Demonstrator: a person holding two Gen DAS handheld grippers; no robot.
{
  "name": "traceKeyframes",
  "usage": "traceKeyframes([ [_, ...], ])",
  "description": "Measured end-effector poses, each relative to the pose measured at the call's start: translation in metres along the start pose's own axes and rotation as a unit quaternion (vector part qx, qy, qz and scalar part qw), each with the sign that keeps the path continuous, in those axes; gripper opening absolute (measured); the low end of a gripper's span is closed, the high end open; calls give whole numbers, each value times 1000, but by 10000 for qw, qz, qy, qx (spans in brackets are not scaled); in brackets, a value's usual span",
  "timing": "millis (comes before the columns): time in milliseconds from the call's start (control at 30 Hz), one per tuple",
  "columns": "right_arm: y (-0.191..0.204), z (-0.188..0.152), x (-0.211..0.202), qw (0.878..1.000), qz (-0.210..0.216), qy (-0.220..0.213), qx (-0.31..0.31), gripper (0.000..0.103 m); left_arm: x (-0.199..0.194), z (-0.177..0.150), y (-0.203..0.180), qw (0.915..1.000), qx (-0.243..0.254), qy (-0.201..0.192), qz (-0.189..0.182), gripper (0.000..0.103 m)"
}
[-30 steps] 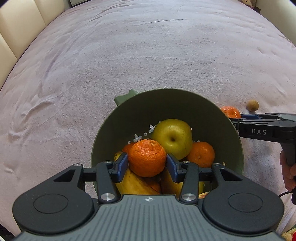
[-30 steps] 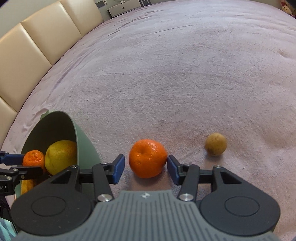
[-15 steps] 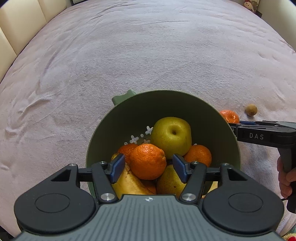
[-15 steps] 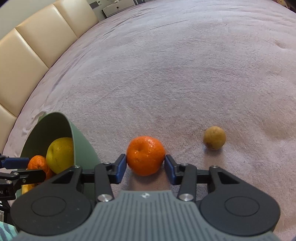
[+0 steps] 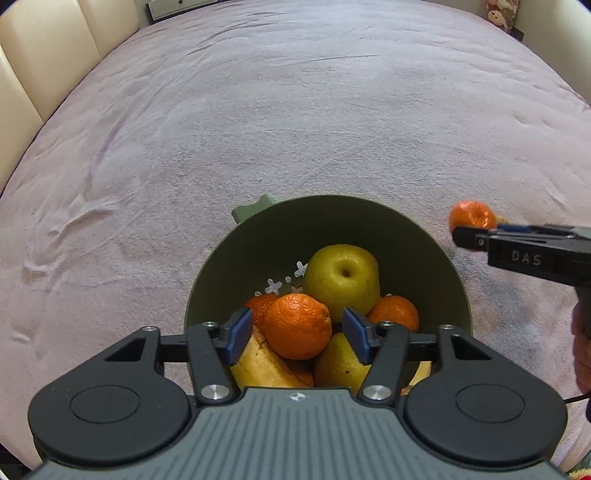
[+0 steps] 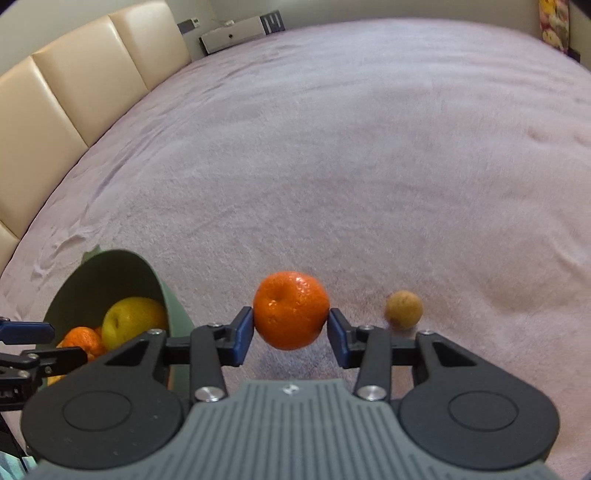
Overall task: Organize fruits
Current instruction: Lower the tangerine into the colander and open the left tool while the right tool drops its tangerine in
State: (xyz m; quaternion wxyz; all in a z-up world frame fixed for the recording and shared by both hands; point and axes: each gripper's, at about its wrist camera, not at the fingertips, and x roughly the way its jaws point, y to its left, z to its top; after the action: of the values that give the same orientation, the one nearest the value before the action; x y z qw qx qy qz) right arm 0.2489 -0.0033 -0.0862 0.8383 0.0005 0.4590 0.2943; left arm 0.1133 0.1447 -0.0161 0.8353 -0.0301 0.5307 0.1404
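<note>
A green bowl (image 5: 332,201) on the pink blanket holds a yellow-green apple (image 5: 343,282), several mandarins, a pear and a banana. My left gripper (image 5: 297,334) hovers over the bowl. Its jaws are closing, with the top mandarin (image 5: 297,321) between them and a gap at each pad. My right gripper (image 6: 291,332) is shut on another mandarin (image 6: 291,310), held clear of the blanket just right of the bowl (image 6: 110,273). The left wrist view shows that held mandarin (image 5: 472,215) too. A small brown round fruit (image 6: 403,309) lies on the blanket to its right.
A cream padded headboard (image 6: 74,85) runs along the left edge. A white device (image 6: 236,31) sits at the far end and a plush toy (image 5: 496,16) at the far right corner. A person's hand (image 5: 583,350) grips the right tool's handle.
The left jaws let go of the top mandarin, which now rests in the bowl. The right jaws closed on the mandarin on the blanket and raised it.
</note>
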Motion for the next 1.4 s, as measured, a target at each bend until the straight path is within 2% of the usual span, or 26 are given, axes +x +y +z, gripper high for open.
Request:
traceKeyframes([
  [167, 24, 8, -27, 9985, 97, -310, -436, 41, 1, -2, 0, 9999, -41, 53, -153, 44],
  [267, 39, 7, -40, 9964, 238, -357, -725, 41, 4, -5, 0, 9999, -9, 75, -98, 39],
  [433, 60, -3, -50, 9916, 344, -299, -1209, 41, 3, -8, 3, 9997, -42, 113, -233, 33],
  [567, 72, -11, -53, 9873, 404, -241, -1516, 41, 1, -10, 5, 9991, -95, 128, -386, 33],
  [700, 86, -20, -53, 9787, 282, -179, -2025, 41, 1, -12, 8, 9988, -179, 196, -421, 33],
  [867, 108, -35, -47, 9566, -191, -234, -2897, 41, -1, -14, 8, 9987, -232, 127, -434, 34],
  [1067, 121, -50, -34, 9299, -503, -236, -3636, 41, 4, -14, 10, 9990, -317, 72, -321, 34],
  [1133, 123, -52, -30, 9278, -510, -219, -3689, 41, 4, -14, 8, 9992, -270, 35, -292, 35],
  [1400, 119, -48, -24, 9348, -463, -171, -3516, 41, 5, -13, 7, 9993, -228, -10, -283, 42],
])
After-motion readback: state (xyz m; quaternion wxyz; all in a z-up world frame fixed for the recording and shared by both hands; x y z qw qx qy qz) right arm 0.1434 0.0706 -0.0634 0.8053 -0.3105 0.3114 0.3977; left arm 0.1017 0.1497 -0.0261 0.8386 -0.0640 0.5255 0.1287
